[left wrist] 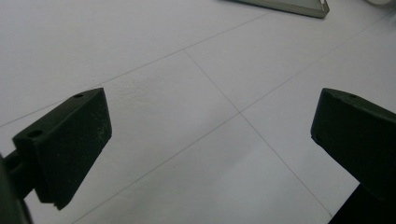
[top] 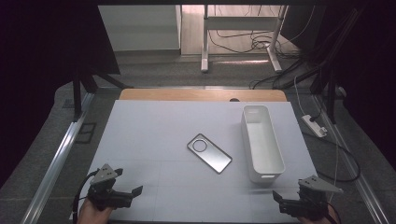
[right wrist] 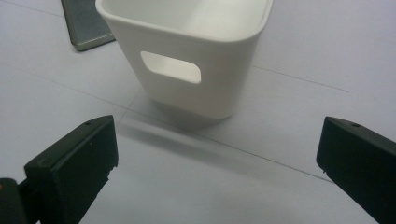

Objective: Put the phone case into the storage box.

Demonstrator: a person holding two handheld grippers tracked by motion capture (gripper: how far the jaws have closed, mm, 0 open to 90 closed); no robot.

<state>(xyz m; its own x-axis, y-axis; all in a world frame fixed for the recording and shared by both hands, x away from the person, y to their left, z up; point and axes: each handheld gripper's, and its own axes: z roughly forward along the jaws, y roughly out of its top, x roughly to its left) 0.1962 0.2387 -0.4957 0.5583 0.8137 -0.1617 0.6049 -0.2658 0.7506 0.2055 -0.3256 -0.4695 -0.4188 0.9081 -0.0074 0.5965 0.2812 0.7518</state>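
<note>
White plastic bin (top: 261, 142) is set lengthwise by the desk's (top: 154, 135) right edge, metal plate (top: 209, 152) mid-desk; left gripper (top: 125, 193) and right gripper (top: 286, 201) are held near-edge, jaws apart, unloaded, likely readied for reaching.

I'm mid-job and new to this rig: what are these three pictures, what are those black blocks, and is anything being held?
No robot arm here: a person holds a two-jaw tool in each hand. The high view looks down on the white table, with the left gripper and the right gripper at its near edge. The other two pictures come from cameras riding on each gripper; the black blocks are its own jaws. On the table lie a flat metal plate with a round ring and a long white bin. The right gripper view faces the bin's end with its handle slot. Both grippers stand open, holding nothing.
</note>
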